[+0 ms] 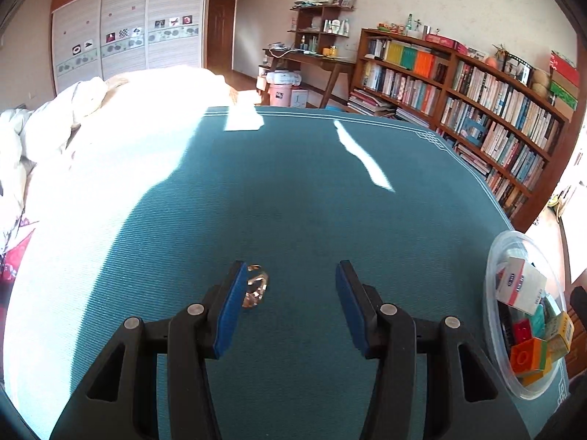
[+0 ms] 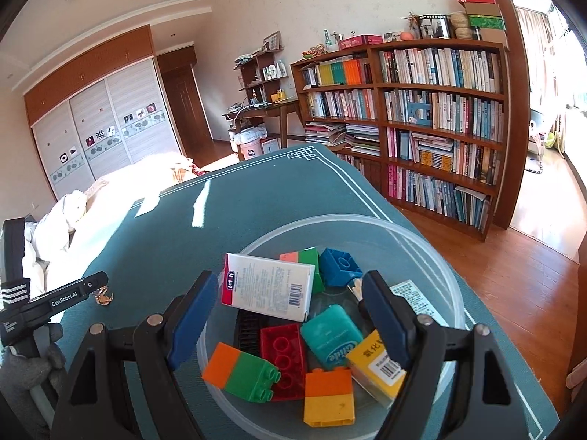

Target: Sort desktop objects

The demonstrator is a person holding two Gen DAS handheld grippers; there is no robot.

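Pretty far along with the sorting, I'd say. The clear plastic bowl [image 2: 422, 242] at the right edge of the teal-covered surface [image 1: 293, 190] is already loaded: a white medicine box [image 2: 269, 286] lying on top, a blue brick [image 2: 339, 266], a red brick [image 2: 282, 348], an orange-and-green brick [image 2: 242, 372], an orange-and-yellow brick [image 2: 328, 398], a teal floss case [image 2: 330, 337], a yellow box [image 2: 378, 363], plus something black and ribbed underneath that I can't make out.

The right claw [image 2: 290, 319] hangs over the bowl with its blue pads spread wide and nothing pinched between them, so it looks done with its drop.

What's left, as far as I can see, is one small gold-coloured metal thing [image 1: 255, 286], maybe a clip or ring, hard to tell. It sits alone on the surface, well apart from the bowl. The left claw [image 1: 290, 293] is about half open right over it, with the trinket just inside the left pad, touching or nearly so, not gripped yet.

The rest of the cloth looks bare apart from sun patches. So my guess: grab that gold piece, carry it to the bowl, and that's it.
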